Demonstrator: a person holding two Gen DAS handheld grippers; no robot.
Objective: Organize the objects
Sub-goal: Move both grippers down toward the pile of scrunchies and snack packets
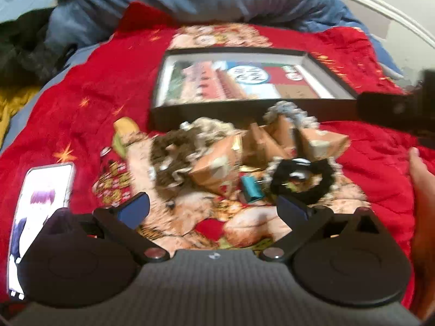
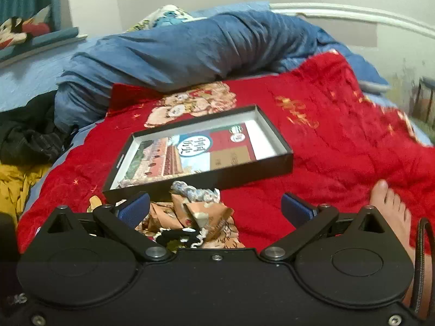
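Note:
A pile of small things lies on the red blanket (image 1: pixel 89 119): brown paper packets (image 1: pixel 214 165), fuzzy scrunchies in brown (image 1: pixel 171 157), grey-white (image 1: pixel 288 111) and black (image 1: pixel 301 182), and a teal clip (image 1: pixel 251 193). Behind the pile stands an open black shallow box (image 1: pixel 244 111) with a printed picture inside. My left gripper (image 1: pixel 213 206) hovers open just short of the pile, nothing between its fingers. In the right wrist view the packets (image 2: pixel 190 214) and the box (image 2: pixel 239 174) lie ahead of my right gripper (image 2: pixel 216 207), which is open and empty.
A phone (image 1: pixel 40 203) with a lit screen lies at the left on the blanket. A rolled blue duvet (image 2: pixel 176 51) lies behind the box, dark and yellow clothes (image 2: pixel 24 141) at the left. A person's bare foot (image 2: pixel 391 206) rests on the blanket at the right.

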